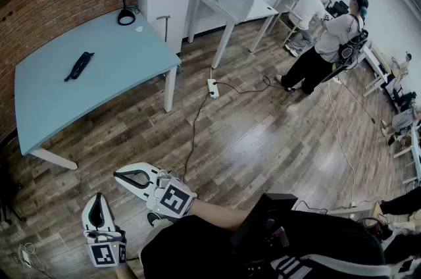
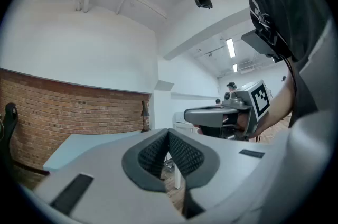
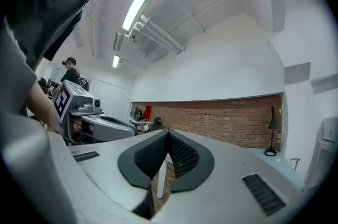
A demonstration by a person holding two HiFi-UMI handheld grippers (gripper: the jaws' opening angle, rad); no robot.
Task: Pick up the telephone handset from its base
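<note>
The left gripper (image 1: 99,196) and right gripper (image 1: 118,174) both have their fingers clenched on nothing, well apart from the bench (image 1: 122,77). The black handset (image 1: 79,66) lies flat on it, nearer the brick-wall edge. A good reach probably means opening one gripper's fingers early, squaring them across the handset's narrow middle, then closing.

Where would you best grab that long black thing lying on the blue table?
Probably across its narrow middle, coming down from above: the handset lies flat and slantwise on the table, so only its long sides offer the jaws a hold.
</note>
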